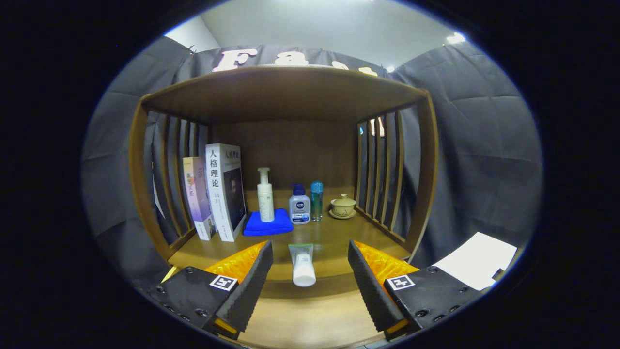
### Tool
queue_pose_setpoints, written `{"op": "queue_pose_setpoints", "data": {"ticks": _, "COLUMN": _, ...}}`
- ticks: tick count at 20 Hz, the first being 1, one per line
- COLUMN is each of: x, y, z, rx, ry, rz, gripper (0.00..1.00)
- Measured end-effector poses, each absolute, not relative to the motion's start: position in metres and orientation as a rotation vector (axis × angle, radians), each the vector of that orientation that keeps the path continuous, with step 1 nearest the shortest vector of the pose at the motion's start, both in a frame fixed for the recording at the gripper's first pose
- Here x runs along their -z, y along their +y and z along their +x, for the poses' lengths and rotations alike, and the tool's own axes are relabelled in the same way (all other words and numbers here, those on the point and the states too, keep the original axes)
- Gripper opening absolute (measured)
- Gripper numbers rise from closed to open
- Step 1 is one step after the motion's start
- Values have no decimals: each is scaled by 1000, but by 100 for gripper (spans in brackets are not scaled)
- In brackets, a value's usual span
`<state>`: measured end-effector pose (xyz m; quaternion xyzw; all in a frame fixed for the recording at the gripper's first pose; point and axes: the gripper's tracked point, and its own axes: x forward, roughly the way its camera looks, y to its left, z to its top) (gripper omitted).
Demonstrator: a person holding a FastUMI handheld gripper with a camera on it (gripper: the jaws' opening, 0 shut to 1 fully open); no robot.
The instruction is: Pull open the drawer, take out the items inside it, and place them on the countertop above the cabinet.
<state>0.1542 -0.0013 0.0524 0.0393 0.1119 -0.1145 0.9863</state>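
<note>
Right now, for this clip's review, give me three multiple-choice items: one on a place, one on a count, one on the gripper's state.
1. Where does the white-capped tube lie?
A. on the blue cloth
B. on the countertop between the fingers
C. beside the lidded cup

2. How many books stand at the cabinet's left?
A. two
B. four
C. none

3. The gripper is:
A. shut on the tube
B. shut on a bottle
C. open

Answers: 1 B, the tube rests on the countertop in the gap; 2 A, two upright spines; 3 C, both fingers stand apart from the tube.
</note>
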Motion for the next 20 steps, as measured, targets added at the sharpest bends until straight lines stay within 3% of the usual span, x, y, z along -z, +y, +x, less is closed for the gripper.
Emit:
{"op": "queue_pose_setpoints", "data": {"ticks": 9, "x": -17, "y": 24, "z": 69, "rx": 224, "ry": 197, "rz": 75, "gripper": 97}}
{"op": "queue_pose_setpoints", "data": {"ticks": 20, "x": 18, "y": 51, "z": 23, "rx": 184, "ry": 140, "rz": -82, "gripper": 98}}
